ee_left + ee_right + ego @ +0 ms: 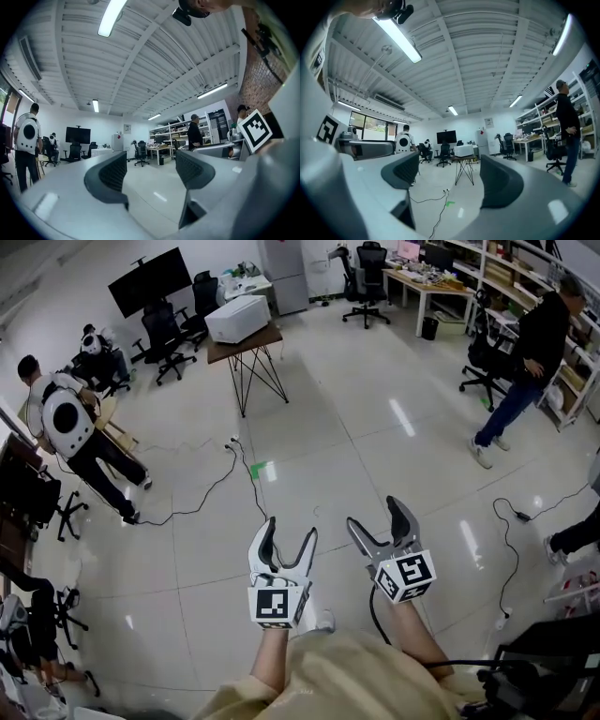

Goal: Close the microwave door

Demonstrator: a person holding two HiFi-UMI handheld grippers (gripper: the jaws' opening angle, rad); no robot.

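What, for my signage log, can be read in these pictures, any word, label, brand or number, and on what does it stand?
No text can be read anywhere.
The wall sign: too small to read.
The cube on the left gripper and the cube on the right gripper: square marker patterns, no letters.
The microwave: any print too small.

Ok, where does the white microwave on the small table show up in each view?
Head view: microwave upper left of centre, on the thin-legged table.
Left gripper view: small and far, a white box just above the left-hand jaw's top; too small to be sure of more.
Right gripper view: microwave near centre, seen between the jaws.
Shared landmark: the black TV screen, left of the microwave in all three.
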